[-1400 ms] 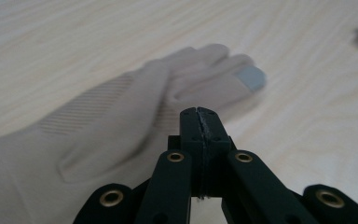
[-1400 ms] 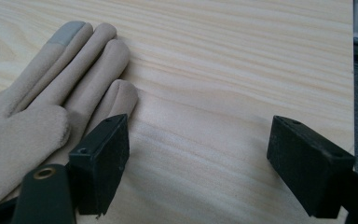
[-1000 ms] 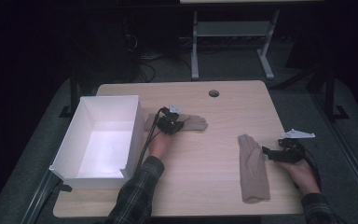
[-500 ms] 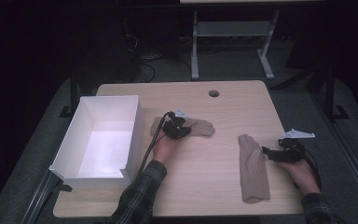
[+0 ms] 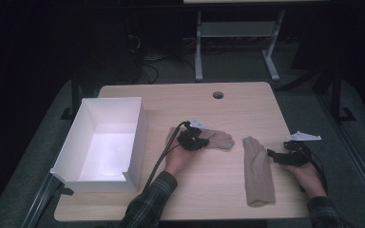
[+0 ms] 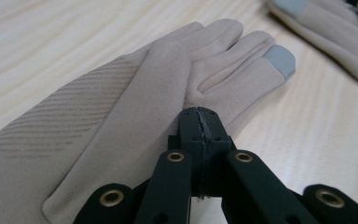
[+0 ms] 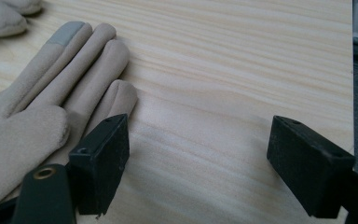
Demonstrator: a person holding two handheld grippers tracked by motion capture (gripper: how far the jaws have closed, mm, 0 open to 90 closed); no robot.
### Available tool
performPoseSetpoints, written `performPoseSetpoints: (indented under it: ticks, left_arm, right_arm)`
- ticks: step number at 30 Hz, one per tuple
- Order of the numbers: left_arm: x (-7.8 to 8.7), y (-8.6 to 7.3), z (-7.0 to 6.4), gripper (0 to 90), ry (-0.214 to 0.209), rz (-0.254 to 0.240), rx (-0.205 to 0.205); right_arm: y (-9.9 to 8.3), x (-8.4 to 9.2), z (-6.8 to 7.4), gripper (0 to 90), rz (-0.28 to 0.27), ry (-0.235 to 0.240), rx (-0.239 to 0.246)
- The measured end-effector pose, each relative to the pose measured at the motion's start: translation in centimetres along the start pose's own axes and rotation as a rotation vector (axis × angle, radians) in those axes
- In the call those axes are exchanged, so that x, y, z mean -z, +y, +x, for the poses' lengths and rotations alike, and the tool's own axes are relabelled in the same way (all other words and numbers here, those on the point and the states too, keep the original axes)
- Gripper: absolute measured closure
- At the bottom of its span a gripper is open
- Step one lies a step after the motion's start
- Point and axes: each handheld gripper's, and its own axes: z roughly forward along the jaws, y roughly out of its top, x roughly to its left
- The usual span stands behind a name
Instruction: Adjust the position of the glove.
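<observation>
A beige glove (image 5: pixel 220 139) (image 6: pixel 135 93) with a grey fingertip lies flat near the table's middle. My left gripper (image 5: pixel 199 141) (image 6: pixel 199 114) is shut on its fabric at the palm edge, jaws pressed together. A second beige glove (image 5: pixel 258 171) (image 7: pixel 37 107) lies lengthwise to the right, fingers pointing away from the person. It also shows at the top right of the left gripper view (image 6: pixel 326 28). My right gripper (image 5: pixel 270 156) (image 7: pixel 198 158) rests open beside that glove's right edge, one jaw close to its little finger, bare table between the jaws.
A white open box (image 5: pixel 140 137) stands on the left part of the wooden table (image 5: pixel 180 99). A round cable hole (image 5: pixel 217 95) sits near the far edge. Dark floor and a metal stand lie beyond the table.
My left gripper has slid to the right and a little nearer, dragging the first glove with it toward the second glove. The right gripper and its glove have stayed put.
</observation>
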Motion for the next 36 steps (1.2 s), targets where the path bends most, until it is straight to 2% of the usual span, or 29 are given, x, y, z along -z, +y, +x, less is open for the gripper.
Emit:
performPoseSetpoints:
  ticks: [4,7,8,13,14,15,17,19,22,24,28,32,36]
  left_arm:
    - [0.1,0.1,-0.4,89.3,-0.011,-0.001,-0.009]
    - [0.8,0.3,-0.1,89.3,-0.004,-0.009,-0.01]
    - [1.6,0.4,0.5,89.3,0.016,-0.028,0.005]
    - [3.7,0.4,2.7,89.3,0.109,-0.052,0.041]
    - [3.7,0.4,2.7,89.3,0.109,-0.052,0.041]
    - [4.1,0.2,3.7,89.3,0.146,-0.05,0.065]
    - [4.2,0.0,4.1,89.3,0.157,-0.043,0.076]
    - [4.1,-0.4,5.0,89.3,0.185,-0.036,0.104]
    - [3.7,-0.7,5.5,89.3,0.197,-0.01,0.105]
    - [3.4,-1.0,5.6,89.3,0.197,0.014,0.1]
    - [3.4,-1.1,5.3,89.4,0.204,0.022,0.095]
    - [3.7,-1.3,4.4,89.4,0.212,0.058,0.08]
    - [4.2,-1.6,3.6,89.4,0.203,0.084,0.07]
  right_arm:
    - [0.0,0.0,0.0,20.6,0.0,0.0,0.0]
    - [0.0,0.0,0.0,20.6,0.0,0.0,0.0]
    - [0.0,0.0,0.0,20.6,0.0,0.0,0.0]
    - [0.0,0.0,0.0,20.7,0.0,0.0,0.0]
    - [0.0,0.0,0.0,20.7,0.0,0.0,0.0]
    - [0.0,0.0,0.0,20.6,0.0,0.0,0.0]
    - [0.0,0.0,0.0,20.7,0.0,0.0,0.0]
    - [0.0,0.0,0.0,20.6,0.0,0.0,0.0]
    - [0.0,0.0,0.0,20.6,0.0,0.0,0.0]
    - [0.0,0.0,0.0,20.6,0.0,0.0,0.0]
    - [0.0,0.0,0.0,20.6,0.0,0.0,0.0]
    - [0.0,0.0,0.0,20.6,0.0,0.0,0.0]
    - [0.0,0.0,0.0,20.7,0.0,0.0,0.0]
